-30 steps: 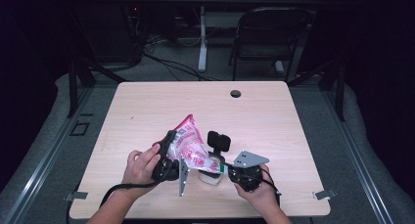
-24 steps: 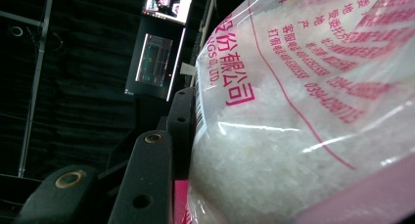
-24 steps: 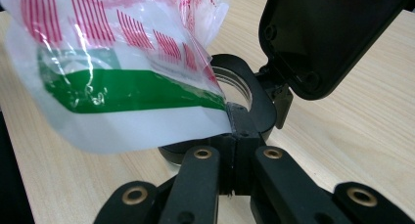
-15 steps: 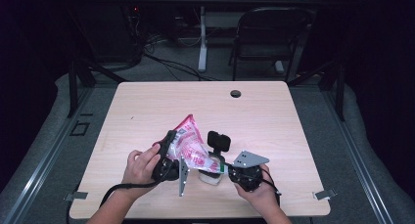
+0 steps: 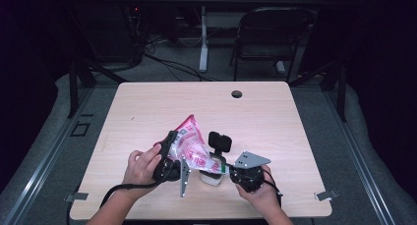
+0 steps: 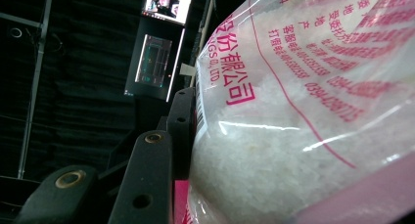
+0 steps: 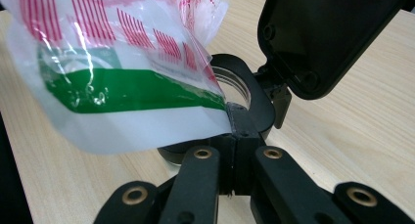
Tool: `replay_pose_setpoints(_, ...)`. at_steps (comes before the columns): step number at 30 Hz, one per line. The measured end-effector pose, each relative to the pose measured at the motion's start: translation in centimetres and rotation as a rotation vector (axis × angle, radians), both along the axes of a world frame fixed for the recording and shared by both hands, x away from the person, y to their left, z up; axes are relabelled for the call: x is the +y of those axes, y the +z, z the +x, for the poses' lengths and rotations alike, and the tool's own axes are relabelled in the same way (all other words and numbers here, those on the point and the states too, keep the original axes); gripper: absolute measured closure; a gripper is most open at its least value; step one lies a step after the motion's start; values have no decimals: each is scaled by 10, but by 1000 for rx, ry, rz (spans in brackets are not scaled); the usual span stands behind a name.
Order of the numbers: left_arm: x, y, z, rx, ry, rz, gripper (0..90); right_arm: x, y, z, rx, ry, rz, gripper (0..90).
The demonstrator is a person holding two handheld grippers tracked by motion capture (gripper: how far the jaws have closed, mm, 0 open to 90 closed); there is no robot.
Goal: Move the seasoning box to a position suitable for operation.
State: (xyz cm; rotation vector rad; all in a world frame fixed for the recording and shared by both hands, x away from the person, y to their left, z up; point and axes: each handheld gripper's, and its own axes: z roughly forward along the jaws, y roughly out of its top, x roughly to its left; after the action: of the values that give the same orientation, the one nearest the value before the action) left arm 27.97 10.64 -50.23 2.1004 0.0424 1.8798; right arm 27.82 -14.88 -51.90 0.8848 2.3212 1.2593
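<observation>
Near the front edge of the tabletop (image 5: 147, 112), I have the bag of white grains (image 5: 193, 147) clamped by its body in my left gripper (image 5: 169, 154), tilted over the open-lidded container (image 5: 215, 170). My right gripper (image 7: 235, 128) is pinched tight on the bag's lower corner, just at the container's rim.

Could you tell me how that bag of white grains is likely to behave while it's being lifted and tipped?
The bag will probably be floppy: its thin film creases and sags where the right gripper pinches a corner. Its loose white grains would likely shift as it tilts. The glossy plastic may slip against the left gripper.
</observation>
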Motion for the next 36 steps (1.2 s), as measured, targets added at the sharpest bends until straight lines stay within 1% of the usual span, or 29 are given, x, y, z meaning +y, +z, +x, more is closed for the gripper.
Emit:
replay_pose_setpoints(2,0,0,0,6,5,1,656,0,0,0,-1,-1,2,900)
replay_pose_setpoints(6,-1,1,0,2,5,8,656,0,0,0,-1,-1,2,900)
replay_pose_setpoints(16,-1,2,0,9,5,13,657,0,0,0,-2,-3,0,900)
replay_pose_setpoints(17,-1,2,0,2,2,18,657,0,0,0,-2,-3,0,900)
replay_pose_setpoints(22,-1,3,1,8,2,23,657,0,0,0,-1,-1,-1,900)
replay_pose_setpoints(23,-1,3,1,15,5,21,657,0,0,0,-1,-2,1,900)
replay_pose_setpoints(25,-1,3,1,8,1,26,657,0,0,0,-1,-3,-5,900)
replay_pose_setpoints(26,-1,3,1,14,3,23,657,0,0,1,-1,-3,-5,900)
replay_pose_setpoints(28,-1,3,2,7,-4,26,657,0,0,1,-1,-4,1,900)
replay_pose_setpoints(29,-1,4,1,14,0,27,657,0,-1,0,-1,-3,1,900)
replay_pose_setpoints(36,-3,6,2,8,-5,31,658,-1,0,1,-1,-5,1,900)
